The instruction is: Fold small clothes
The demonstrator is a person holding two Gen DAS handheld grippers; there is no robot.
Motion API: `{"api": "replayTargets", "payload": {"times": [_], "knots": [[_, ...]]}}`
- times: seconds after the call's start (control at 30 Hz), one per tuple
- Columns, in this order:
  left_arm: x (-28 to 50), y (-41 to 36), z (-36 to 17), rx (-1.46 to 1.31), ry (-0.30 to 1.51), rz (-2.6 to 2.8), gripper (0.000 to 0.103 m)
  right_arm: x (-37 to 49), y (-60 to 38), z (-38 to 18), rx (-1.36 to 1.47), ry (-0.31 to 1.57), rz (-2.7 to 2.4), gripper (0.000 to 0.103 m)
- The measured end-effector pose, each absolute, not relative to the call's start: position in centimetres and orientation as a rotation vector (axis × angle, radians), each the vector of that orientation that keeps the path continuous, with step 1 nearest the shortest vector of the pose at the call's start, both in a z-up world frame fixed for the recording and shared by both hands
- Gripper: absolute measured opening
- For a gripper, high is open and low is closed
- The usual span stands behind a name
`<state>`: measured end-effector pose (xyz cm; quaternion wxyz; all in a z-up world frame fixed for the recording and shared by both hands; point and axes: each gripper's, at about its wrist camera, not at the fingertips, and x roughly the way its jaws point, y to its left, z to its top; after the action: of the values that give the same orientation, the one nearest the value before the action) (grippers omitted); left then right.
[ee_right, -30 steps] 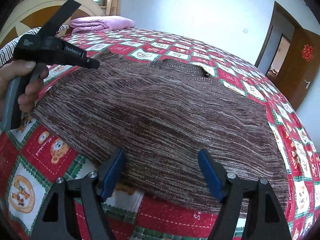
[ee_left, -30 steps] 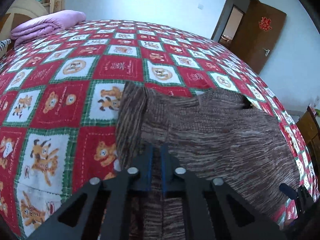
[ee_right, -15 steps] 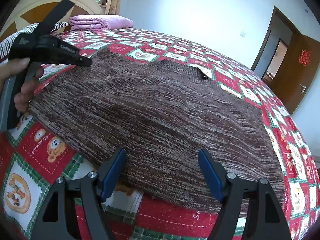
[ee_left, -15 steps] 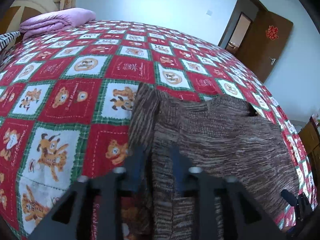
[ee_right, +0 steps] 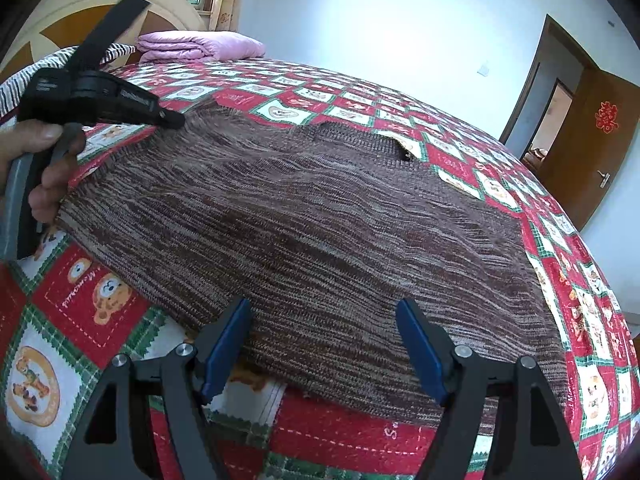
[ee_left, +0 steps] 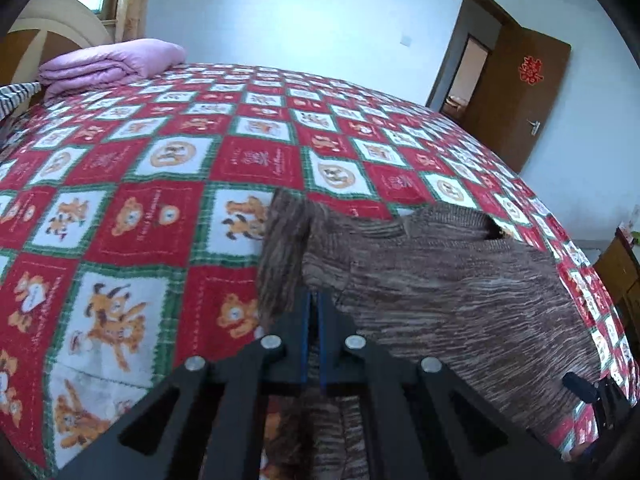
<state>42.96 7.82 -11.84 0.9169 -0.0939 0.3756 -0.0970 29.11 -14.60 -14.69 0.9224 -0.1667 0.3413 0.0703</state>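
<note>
A brown striped knit sweater (ee_right: 320,232) lies spread on the bed, neck opening toward the far side. It also shows in the left wrist view (ee_left: 448,292). My left gripper (ee_left: 314,300) is shut on the sweater's left sleeve and shoulder fabric, which bunches up in front of it. In the right wrist view the left gripper (ee_right: 176,120) shows at the sweater's far left corner, held by a hand. My right gripper (ee_right: 324,320) is open, its blue pads on either side of the sweater's near hem, just above it.
The bed has a red, white and green bear-patterned cover (ee_left: 132,208). A folded pink quilt (ee_left: 112,66) and a headboard (ee_right: 108,4) stand at the far left. A brown door (ee_left: 516,96) is open at the right.
My left gripper opened briefly, then shut again on the sleeve fabric, and the sleeve is raised a little. My right gripper stayed open over the near hem.
</note>
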Motion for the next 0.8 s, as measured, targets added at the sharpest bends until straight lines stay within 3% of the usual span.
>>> {"api": "replayTargets", "payload": {"times": [0.17,0.33,0.47,0.53,0.57,0.63,0.67,0.73,0.8], "knots": [[43.7,8.4,-13.0,-0.219,0.827,-0.173,0.003,29.0,-14.6,-14.7,-0.346,0.699,0.141,0.076],[43.7,8.5,-13.1,-0.226,0.844,-0.158,0.017,29.5,-15.0,-14.4,-0.303,0.745,0.187,0.076],[43.5,8.4,-13.3,-0.191,0.862,-0.151,0.019,30.0,-16.6,-13.7,-0.080,0.809,0.244,0.076],[43.0,8.2,-13.1,-0.152,0.857,-0.147,0.021,29.9,-15.4,-14.1,-0.131,0.832,0.252,0.076],[42.8,8.2,-13.1,-0.135,0.857,-0.141,0.026,29.7,-14.4,-14.1,-0.194,0.832,0.248,0.076],[42.3,9.1,-12.9,-0.144,0.851,-0.127,0.049,29.1,-13.4,-13.9,-0.212,0.835,0.295,0.076],[42.2,9.5,-12.7,-0.164,0.837,-0.138,0.053,28.7,-12.9,-13.6,-0.210,0.828,0.323,0.076],[42.0,10.5,-12.0,-0.207,0.796,-0.140,0.076,28.2,-11.6,-13.3,-0.243,0.804,0.347,0.076],[42.4,10.8,-11.5,-0.195,0.762,-0.141,0.083,27.8,-10.1,-13.2,-0.290,0.782,0.356,0.076]]}}
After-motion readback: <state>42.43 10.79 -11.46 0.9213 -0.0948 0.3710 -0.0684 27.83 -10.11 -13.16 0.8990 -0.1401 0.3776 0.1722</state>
